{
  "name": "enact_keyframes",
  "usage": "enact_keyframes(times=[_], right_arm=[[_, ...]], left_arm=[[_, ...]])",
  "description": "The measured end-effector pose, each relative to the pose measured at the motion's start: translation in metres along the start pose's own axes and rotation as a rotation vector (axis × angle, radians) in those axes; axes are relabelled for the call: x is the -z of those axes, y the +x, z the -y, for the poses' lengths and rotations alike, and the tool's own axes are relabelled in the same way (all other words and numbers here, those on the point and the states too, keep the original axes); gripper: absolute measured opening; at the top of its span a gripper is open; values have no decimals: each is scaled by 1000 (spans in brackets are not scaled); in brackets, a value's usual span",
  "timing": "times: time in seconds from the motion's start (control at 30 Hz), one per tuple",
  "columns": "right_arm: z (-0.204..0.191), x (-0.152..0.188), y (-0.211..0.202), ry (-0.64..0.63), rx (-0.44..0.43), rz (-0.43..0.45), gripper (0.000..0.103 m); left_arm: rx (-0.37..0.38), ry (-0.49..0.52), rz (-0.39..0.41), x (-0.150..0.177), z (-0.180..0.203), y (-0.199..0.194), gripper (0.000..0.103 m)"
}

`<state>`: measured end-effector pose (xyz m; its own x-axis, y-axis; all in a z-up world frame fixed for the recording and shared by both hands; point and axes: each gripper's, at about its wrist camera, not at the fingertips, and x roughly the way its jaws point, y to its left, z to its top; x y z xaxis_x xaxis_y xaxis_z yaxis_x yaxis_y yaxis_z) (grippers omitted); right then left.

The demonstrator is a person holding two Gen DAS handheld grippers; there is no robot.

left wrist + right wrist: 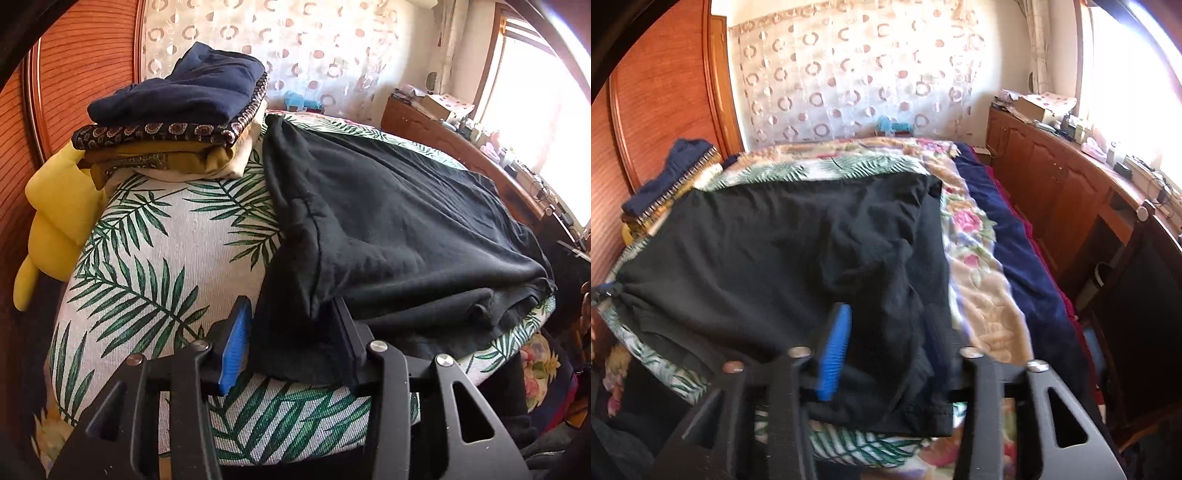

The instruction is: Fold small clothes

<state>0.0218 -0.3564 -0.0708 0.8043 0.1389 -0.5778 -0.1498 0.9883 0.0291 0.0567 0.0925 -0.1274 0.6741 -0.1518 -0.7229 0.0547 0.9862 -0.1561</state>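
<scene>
A black garment (388, 221) lies spread on a leaf-print cloth (177, 251) over the bed. My left gripper (291, 325) is open, its two fingers on either side of the garment's near left corner. In the right wrist view the same black garment (783, 236) covers the leaf-print cloth (849, 446). My right gripper (886, 339) is open with the garment's near right corner bunched between its fingers. The left gripper's tip (604, 290) shows at the garment's far left corner.
A stack of folded clothes (177, 114) with a navy piece on top sits at the back left, also in the right wrist view (668, 181). A yellow cushion (59, 221) hangs off the left. A floral blanket (975, 266), wooden cabinets (1052, 184) and a bright window stand right.
</scene>
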Motion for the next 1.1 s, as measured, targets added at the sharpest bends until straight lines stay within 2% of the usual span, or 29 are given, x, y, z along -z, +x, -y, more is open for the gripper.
enact_keyframes(times=[0.23, 0.27, 0.33, 0.47, 0.57, 0.7, 0.77, 0.87, 1.03, 1.1], right_arm=[[-31, 6, 8, -42, -75, 2, 58], [-34, 9, 12, -46, -76, -5, 58], [-40, 14, 23, -52, -86, -20, 58], [-45, 20, 44, -58, -80, -60, 58], [-44, 24, 57, -53, -58, -104, 59], [-45, 23, 57, -36, -49, -89, 60], [-48, 24, 57, -54, -33, -77, 65], [-47, 26, 61, -46, -24, -63, 75], [-49, 26, 57, -31, -28, -74, 75], [-43, 25, 52, 3, -63, -81, 75]], left_arm=[[-19, 22, 17, 2, 5, 2, 42], [-13, 25, 18, 2, 5, 2, 40], [0, 27, 19, 2, 5, 3, 23], [35, 48, 19, 3, 9, 2, 11], [59, 47, 40, 2, 13, -2, 10], [115, 15, 84, -5, 16, -14, 9], [153, 6, 118, -12, 20, -22, 9], [173, 26, 152, -22, 32, -31, 9], [220, 65, 186, -45, 55, -37, 9], [242, 86, 203, -57, 69, -38, 9]])
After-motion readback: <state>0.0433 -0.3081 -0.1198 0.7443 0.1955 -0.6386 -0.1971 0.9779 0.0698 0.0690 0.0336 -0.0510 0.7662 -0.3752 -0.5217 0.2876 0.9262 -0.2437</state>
